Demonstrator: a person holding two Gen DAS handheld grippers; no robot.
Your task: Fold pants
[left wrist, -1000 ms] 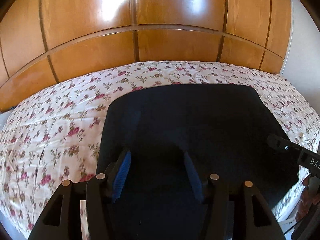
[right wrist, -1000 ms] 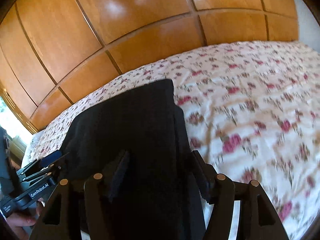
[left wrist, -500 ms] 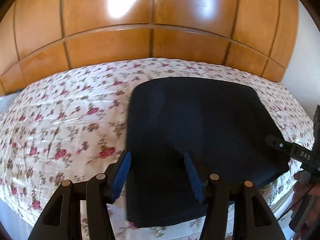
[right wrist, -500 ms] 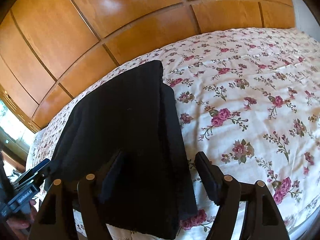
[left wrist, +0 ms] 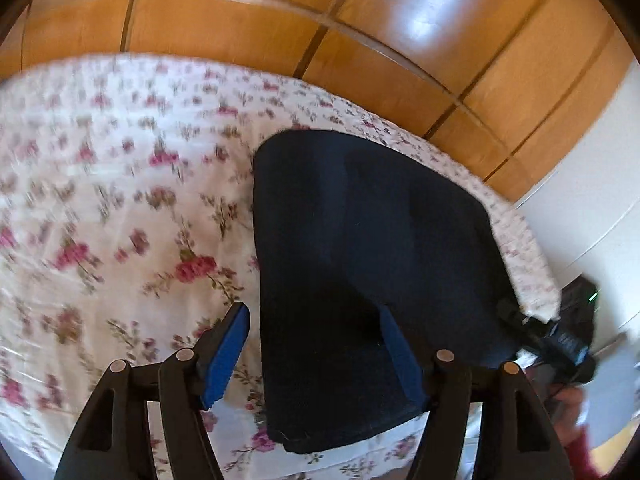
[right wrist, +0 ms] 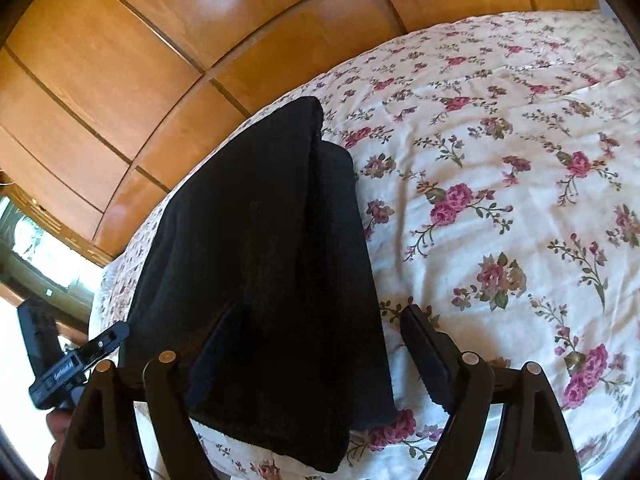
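On floral bedspread (left wrist: 120,220), folded dark pants (left wrist: 360,260) at centre, left gripper (left wrist: 316,352) and right gripper (right wrist: 320,356) released, jaws just widened, straddling the six o'clock edge.

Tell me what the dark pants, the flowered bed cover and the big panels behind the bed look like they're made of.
Pants: soft, matte knit or fleece-like fabric, judging by the fuzzy edges and lack of shine; exact fibre unclear.
Bed cover: thin woven cloth, probably cotton, printed with roses, showing fine creases.
Panels: wood or wood veneer with a glossy varnish, given the grain and bright reflections.
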